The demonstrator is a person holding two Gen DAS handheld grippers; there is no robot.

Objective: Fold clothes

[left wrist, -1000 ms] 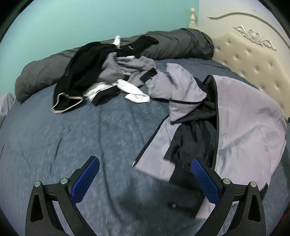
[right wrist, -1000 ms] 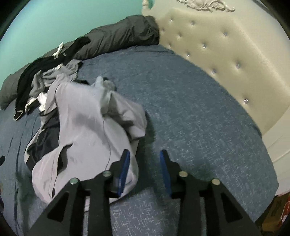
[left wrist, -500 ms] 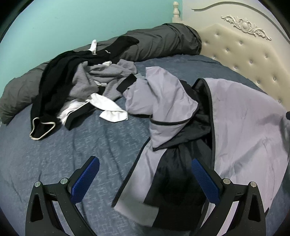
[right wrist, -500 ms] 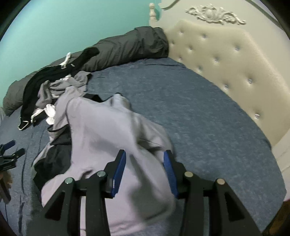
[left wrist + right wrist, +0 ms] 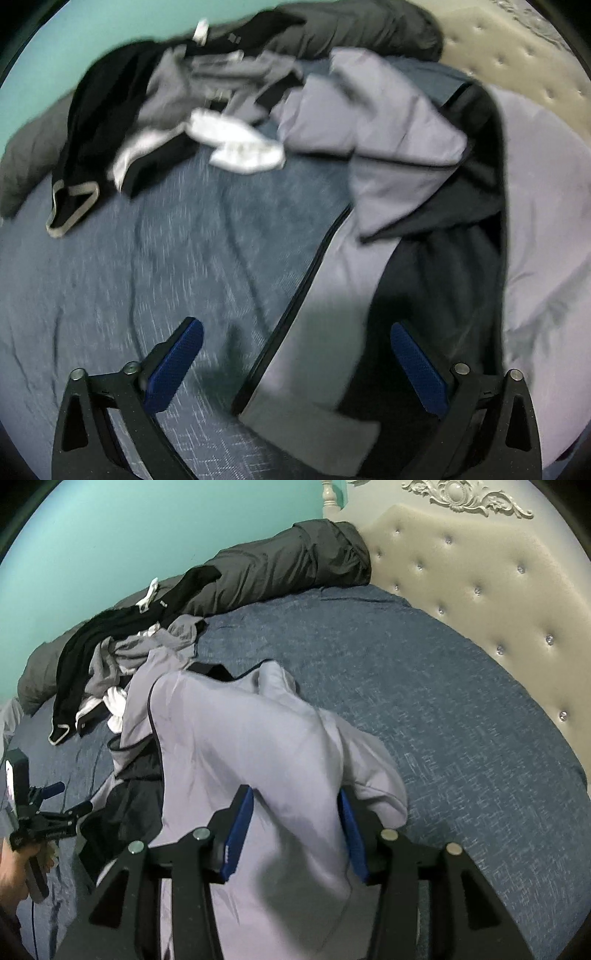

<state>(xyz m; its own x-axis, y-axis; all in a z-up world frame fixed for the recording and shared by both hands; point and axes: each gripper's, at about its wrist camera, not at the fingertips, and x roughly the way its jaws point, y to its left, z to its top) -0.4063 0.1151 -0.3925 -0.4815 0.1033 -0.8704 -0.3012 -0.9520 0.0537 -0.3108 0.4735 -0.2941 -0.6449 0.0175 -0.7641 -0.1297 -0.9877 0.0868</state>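
A: What are the fingers doing?

B: In the right wrist view the right gripper (image 5: 295,829) has its blue pads partly spread, with a fold of the lavender jacket (image 5: 258,746) bunched between them at lower centre. Whether the pads actually press the cloth, I cannot tell. In the left wrist view the left gripper (image 5: 295,365) stands with its fingers spread wide, low in the frame, holding nothing; the jacket's (image 5: 424,155) hem edge lies between and beyond them.

A: And the jacket itself?

B: It lies open on the blue bedspread (image 5: 424,686), its dark lining (image 5: 443,280) showing, filling the centre and right of the left wrist view. In the right wrist view it runs from the pads up to mid-frame.

A: Anything around it?

B: A heap of black, grey and white clothes (image 5: 155,110) sits at the upper left, touching the jacket's far end. Behind it a dark grey duvet (image 5: 288,568) is rolled along the teal wall (image 5: 147,528). The cream tufted headboard (image 5: 480,576) fills the upper right. At the left edge of the right wrist view a hand (image 5: 14,867) grips the left gripper's handle.
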